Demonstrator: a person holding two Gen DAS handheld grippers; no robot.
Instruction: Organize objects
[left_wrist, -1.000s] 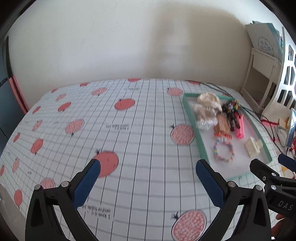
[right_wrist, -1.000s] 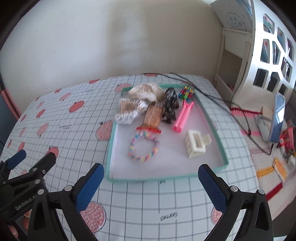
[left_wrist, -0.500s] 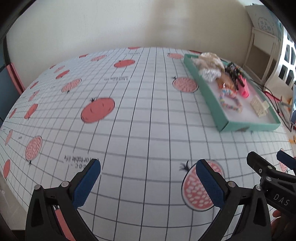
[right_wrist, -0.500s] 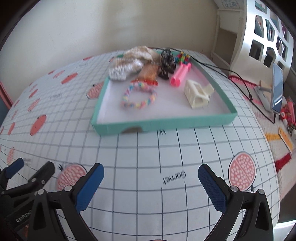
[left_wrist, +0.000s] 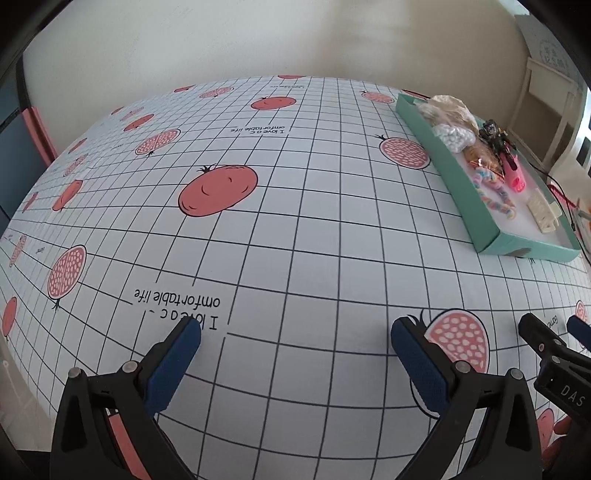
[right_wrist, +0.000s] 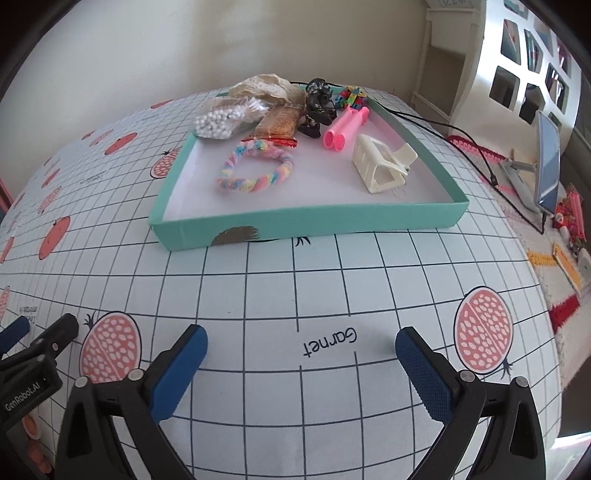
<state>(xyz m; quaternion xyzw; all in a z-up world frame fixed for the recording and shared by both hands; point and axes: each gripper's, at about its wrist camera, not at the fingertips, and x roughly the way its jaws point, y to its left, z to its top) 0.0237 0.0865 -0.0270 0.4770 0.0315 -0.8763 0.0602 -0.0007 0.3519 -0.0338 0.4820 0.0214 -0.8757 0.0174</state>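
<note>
Both my claws, left claw (left_wrist: 295, 345) and right claw (right_wrist: 301, 345), gape wide, blue ribbed pads bare above the gridded cloth worktop (right_wrist: 332, 295). At twelve o'clock: one teal cardboard tray (right_wrist: 295, 221) holding one fuzzy pastel ring (right_wrist: 255, 168), one cream plastic clip (right_wrist: 382, 166), one pink tube pair (right_wrist: 345, 127).

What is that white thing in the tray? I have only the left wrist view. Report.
Observer: A cream claw clip, lying apart from the other things in the teal tray.
Operator: Now tell me what stands right of the tray.
Observer: A phone upright on a stand, with a black cable running to it.
Operator: Report the right gripper.
Observer: The right gripper is open, jaws empty, by the printed word "Garnet".
</note>
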